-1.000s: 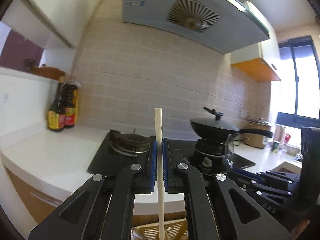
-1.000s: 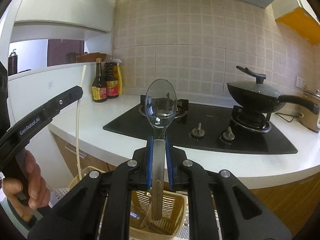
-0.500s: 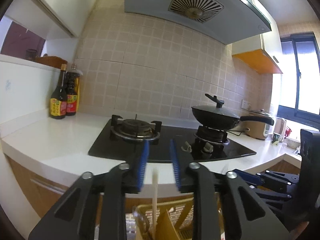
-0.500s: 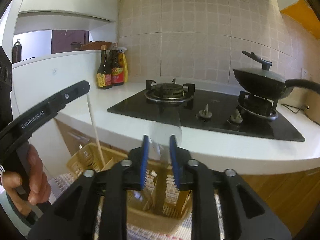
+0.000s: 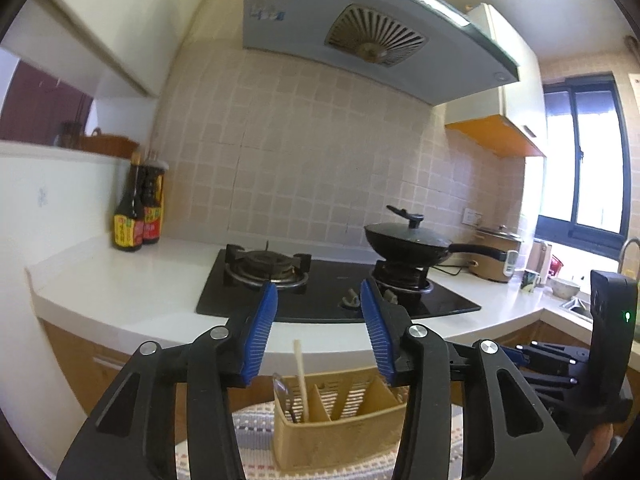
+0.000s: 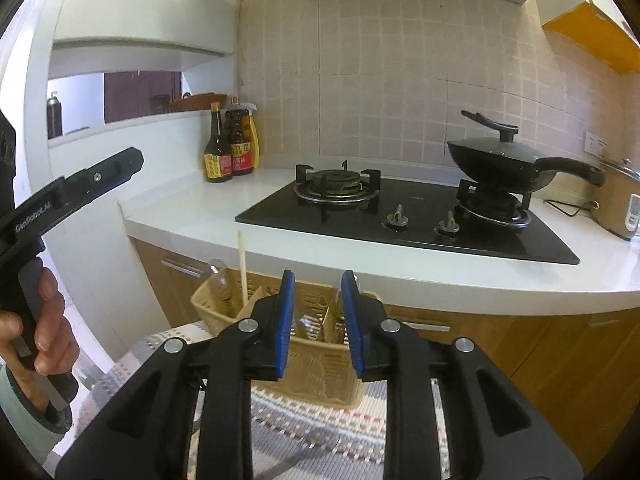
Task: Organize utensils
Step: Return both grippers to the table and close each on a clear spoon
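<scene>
A tan slotted utensil basket (image 5: pixel 340 420) stands on a striped mat below both grippers; it also shows in the right wrist view (image 6: pixel 224 304). A pale chopstick (image 5: pixel 301 376) stands upright in its left compartment, also visible in the right wrist view (image 6: pixel 242 268), beside a clear spoon (image 5: pixel 282 394). Another clear spoon (image 6: pixel 308 326) lies in a middle compartment. My left gripper (image 5: pixel 318 328) is open and empty above the basket. My right gripper (image 6: pixel 318 316) is open and empty above the basket.
A white counter (image 5: pixel 120 280) holds a black gas hob (image 6: pixel 400 216), a lidded wok (image 6: pixel 504 160), sauce bottles (image 6: pixel 230 148) and a rice cooker (image 6: pixel 620 204). Wooden cabinet fronts (image 6: pixel 520 356) are behind the basket. The striped mat (image 6: pixel 320 432) covers the surface under it.
Both grippers opened. The chopstick dropped from my left gripper into the basket and the clear spoon dropped from my right gripper into it. Both grippers rose slightly.
</scene>
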Motion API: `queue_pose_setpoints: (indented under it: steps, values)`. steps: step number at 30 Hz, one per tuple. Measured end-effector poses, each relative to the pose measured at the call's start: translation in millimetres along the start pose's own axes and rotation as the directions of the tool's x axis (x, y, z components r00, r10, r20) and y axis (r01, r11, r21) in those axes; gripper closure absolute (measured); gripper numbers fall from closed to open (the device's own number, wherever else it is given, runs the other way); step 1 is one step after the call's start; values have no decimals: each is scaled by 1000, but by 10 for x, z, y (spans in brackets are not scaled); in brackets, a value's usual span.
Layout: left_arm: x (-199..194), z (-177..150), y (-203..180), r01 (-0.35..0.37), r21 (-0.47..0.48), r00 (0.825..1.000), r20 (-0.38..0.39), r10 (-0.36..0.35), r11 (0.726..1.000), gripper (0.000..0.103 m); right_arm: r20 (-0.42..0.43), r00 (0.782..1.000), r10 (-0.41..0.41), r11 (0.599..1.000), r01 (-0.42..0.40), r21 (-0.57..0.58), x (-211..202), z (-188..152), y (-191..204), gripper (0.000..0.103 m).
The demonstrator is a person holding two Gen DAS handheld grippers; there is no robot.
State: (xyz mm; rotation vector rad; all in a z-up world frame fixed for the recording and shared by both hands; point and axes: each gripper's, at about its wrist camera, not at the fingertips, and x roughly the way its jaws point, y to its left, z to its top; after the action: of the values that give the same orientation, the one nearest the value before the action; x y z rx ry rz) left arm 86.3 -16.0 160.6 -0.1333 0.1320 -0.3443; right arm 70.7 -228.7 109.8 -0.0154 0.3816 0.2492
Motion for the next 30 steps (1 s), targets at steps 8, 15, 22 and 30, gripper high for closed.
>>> queue_pose_setpoints:
  steps: [8,15,22,30]
  values:
    - [-383,-140,-150,58,-44,991,-120,-63,997,58,-206,978,-40,990,67,128,-322,-162,-84,82]
    - [-344,-589,-122,49,-18,926,-373,-52,999,49,-447,894,-33,989,93,113,-268,-710,81,82]
    - [72,-1334,132,-62,0,795,-604,49,998,50,-588,807,54,989,40,145,9,-1440,-56,82]
    - [300,-1891,153,-88,138,635,-755,162,987,50,-675,720,159,973,1,230,190,-1807,-236,70]
